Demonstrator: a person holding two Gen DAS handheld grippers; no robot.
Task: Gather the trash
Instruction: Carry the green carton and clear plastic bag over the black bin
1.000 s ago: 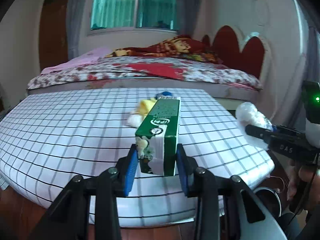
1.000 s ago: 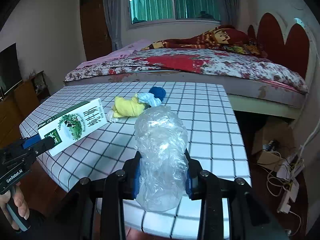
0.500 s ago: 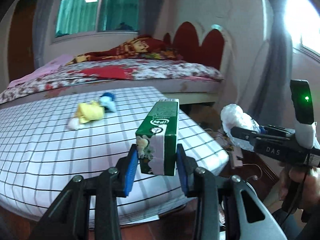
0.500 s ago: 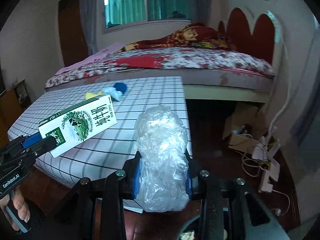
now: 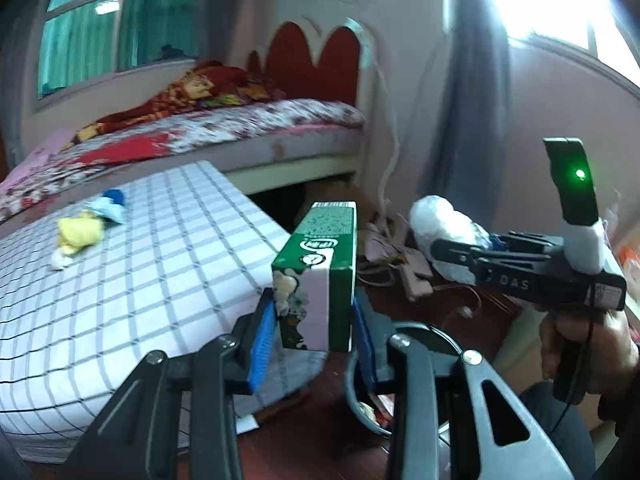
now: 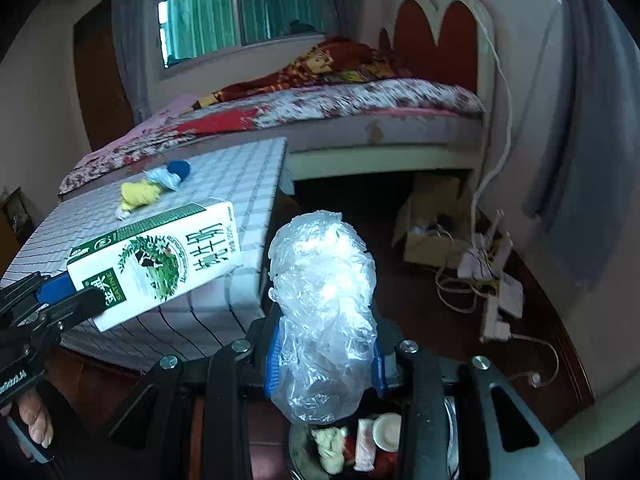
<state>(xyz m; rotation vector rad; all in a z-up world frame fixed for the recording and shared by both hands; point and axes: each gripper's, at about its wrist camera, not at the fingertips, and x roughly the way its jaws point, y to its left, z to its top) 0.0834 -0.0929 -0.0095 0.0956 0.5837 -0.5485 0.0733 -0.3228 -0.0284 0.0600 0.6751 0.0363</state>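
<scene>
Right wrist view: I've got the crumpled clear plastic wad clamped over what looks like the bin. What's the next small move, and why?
Probably ease the right gripper lower, then open it. The crumpled clear plastic wad hangs clamped between the blue pads, directly above the round trash bin, whose opening already holds scraps. The green-and-white milk carton in the left gripper can follow.
</scene>
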